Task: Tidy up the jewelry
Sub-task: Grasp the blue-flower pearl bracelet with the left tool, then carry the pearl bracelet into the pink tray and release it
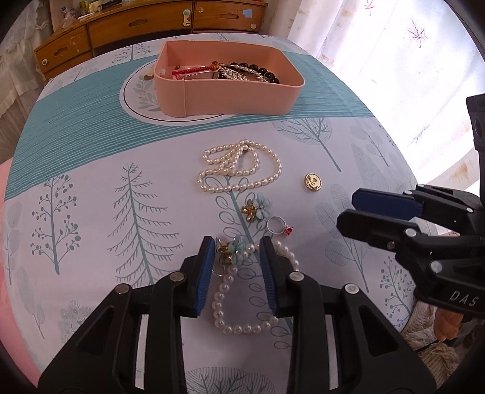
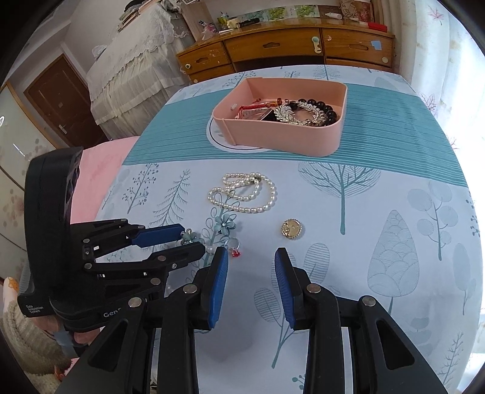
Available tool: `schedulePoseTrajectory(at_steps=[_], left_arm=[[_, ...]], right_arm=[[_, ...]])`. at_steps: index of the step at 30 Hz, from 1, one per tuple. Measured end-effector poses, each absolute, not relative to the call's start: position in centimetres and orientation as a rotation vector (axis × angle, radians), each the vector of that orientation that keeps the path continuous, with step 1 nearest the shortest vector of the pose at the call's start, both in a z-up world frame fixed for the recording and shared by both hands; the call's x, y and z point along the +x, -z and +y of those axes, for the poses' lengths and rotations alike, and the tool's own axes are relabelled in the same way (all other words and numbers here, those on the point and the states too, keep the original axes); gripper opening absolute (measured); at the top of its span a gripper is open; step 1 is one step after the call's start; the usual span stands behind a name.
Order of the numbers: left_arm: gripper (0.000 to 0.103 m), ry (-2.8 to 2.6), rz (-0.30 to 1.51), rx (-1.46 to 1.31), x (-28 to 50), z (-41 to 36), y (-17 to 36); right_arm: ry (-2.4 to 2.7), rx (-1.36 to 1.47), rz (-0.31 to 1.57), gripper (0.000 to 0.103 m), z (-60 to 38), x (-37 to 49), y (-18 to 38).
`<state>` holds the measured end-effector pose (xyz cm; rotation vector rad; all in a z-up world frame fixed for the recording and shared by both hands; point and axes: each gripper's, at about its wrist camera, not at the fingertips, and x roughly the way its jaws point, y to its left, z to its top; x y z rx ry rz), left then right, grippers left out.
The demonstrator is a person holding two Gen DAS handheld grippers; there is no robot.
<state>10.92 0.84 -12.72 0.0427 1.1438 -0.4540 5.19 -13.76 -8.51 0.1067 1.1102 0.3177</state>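
Observation:
A pink box point(image 1: 230, 97) point(image 2: 282, 139) at the far side of the table holds dark beads, a red cord and a silver leaf piece. A pearl necklace point(image 1: 239, 169) point(image 2: 242, 194) lies mid-table. A gold brooch point(image 1: 313, 181) point(image 2: 291, 228), two blue flower earrings point(image 1: 256, 209) point(image 1: 232, 251) point(image 2: 223, 225), a red-stone ring point(image 1: 280, 227) point(image 2: 235, 247) and a pearl bracelet point(image 1: 239, 300) lie nearer. My left gripper point(image 1: 236, 251) point(image 2: 194, 239) is open, straddling the near earring and the bracelet. My right gripper point(image 2: 251, 257) point(image 1: 348, 209) is open and empty above the cloth.
The table carries a tree-patterned cloth point(image 1: 91, 188) point(image 2: 379, 212) with a teal band. A wooden dresser point(image 1: 145, 24) point(image 2: 288, 48) stands behind it. A curtained window point(image 1: 394, 45) is at the right. A pink bed cover point(image 2: 97, 175) lies left of the table.

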Motion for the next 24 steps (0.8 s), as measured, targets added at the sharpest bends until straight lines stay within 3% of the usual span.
schedulePoseTrajectory(at_steps=[3,6,24], left_arm=[[0.013,0.454,1.154,0.045,11.3,0.6,12.9],[0.012,0.448,1.148,0.060,11.3,0.3,13.0],[0.012,0.356,1.084,-0.039,9.9,4.0,10.5]], right_arm=[[-0.320,0.106,1.117,0.032,-13.6,5.4,8.9],[-0.319,0.107,1.117,0.032,-13.7,5.5,9.1],[-0.423,0.018,1.127,0.032,-10.1,8.2,11.2]])
